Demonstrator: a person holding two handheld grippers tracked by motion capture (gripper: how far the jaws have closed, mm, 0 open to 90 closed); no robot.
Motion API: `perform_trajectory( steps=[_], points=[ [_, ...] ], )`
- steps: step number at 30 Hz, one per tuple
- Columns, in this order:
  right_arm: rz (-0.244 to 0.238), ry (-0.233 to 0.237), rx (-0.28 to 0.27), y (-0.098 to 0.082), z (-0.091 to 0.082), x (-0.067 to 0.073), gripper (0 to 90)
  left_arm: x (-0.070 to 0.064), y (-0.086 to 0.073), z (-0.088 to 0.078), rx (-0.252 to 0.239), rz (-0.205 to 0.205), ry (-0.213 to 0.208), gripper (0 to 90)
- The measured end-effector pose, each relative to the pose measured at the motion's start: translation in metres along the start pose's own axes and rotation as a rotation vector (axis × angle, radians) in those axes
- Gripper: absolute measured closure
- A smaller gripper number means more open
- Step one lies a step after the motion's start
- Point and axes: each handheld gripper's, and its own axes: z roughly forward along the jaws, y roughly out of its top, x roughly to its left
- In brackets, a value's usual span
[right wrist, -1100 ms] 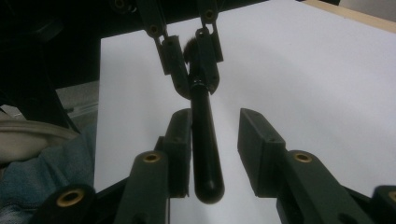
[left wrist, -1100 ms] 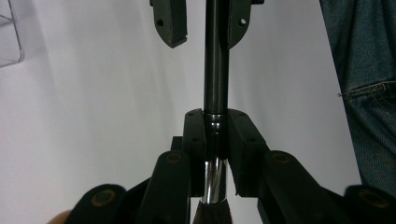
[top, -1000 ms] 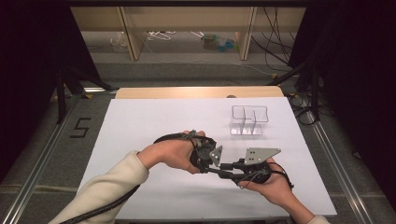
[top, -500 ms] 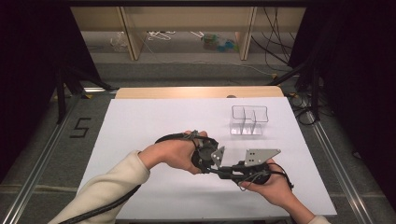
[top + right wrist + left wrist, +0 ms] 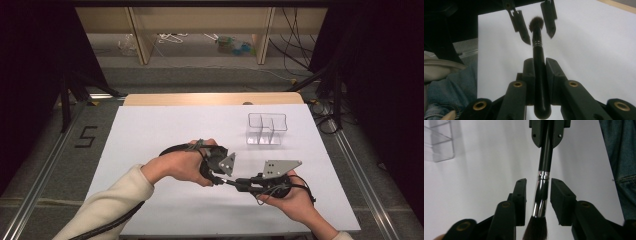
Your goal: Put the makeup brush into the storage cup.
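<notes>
The brush [image 5: 542, 192] sat between your left gripper [image 5: 538, 192] jaws, which had just opened and let go of it, while your right gripper [image 5: 540, 72] was clamped on its handle, so the handover looked done.

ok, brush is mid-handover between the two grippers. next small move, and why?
Probably draw the left gripper back off the brush. Its jaws have just been opening and stand clear of the ferrule, while the right gripper clamps the handle, so the brush seems to rest with the right alone.
</notes>
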Motion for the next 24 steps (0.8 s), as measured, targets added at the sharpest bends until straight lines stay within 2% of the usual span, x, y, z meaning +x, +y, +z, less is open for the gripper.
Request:
perform_trajectory(
  steps=[4,6,8,10,11,12,17,19,20,21,24],
  points=[
    [0.012,-0.018,0.002,0.000,-0.006,-0.004,79.6,-0.001,-0.014,-0.012,-0.099,-0.059,0.065,44.0],
    [0.018,-0.028,-0.003,0.000,-0.009,-0.005,79.6,-0.002,-0.024,-0.016,-0.137,-0.084,0.099,38.0],
    [0.016,-0.049,-0.026,-0.001,-0.010,-0.006,79.6,-0.004,-0.033,-0.020,-0.175,-0.127,0.127,31.0],
    [0.020,-0.050,-0.016,0.000,-0.013,-0.007,79.6,-0.005,-0.042,-0.023,-0.214,-0.172,0.151,28.3],
    [0.020,-0.050,-0.016,0.000,-0.013,-0.007,79.6,-0.005,-0.042,-0.023,-0.214,-0.172,0.151,27.1],
    [0.022,-0.062,-0.027,0.000,-0.016,-0.008,79.6,-0.007,-0.051,-0.026,-0.250,-0.208,0.178,25.8],
    [0.032,-0.083,-0.039,-0.001,-0.020,-0.009,79.6,-0.011,-0.071,-0.026,-0.343,-0.302,0.207,23.0],
    [0.033,-0.075,-0.052,-0.001,-0.021,-0.010,79.6,-0.012,-0.075,-0.026,-0.352,-0.312,0.220,22.6],
    [0.036,-0.090,-0.059,-0.001,-0.023,-0.010,79.6,-0.015,-0.082,-0.024,-0.394,-0.356,0.231,22.3],
    [0.040,-0.095,-0.066,-0.001,-0.024,-0.010,79.6,-0.016,-0.085,-0.023,-0.408,-0.375,0.235,22.2],
    [0.043,-0.104,-0.094,-0.001,-0.025,-0.011,79.6,-0.022,-0.092,-0.018,-0.431,-0.400,0.258,21.9]
  ],
)
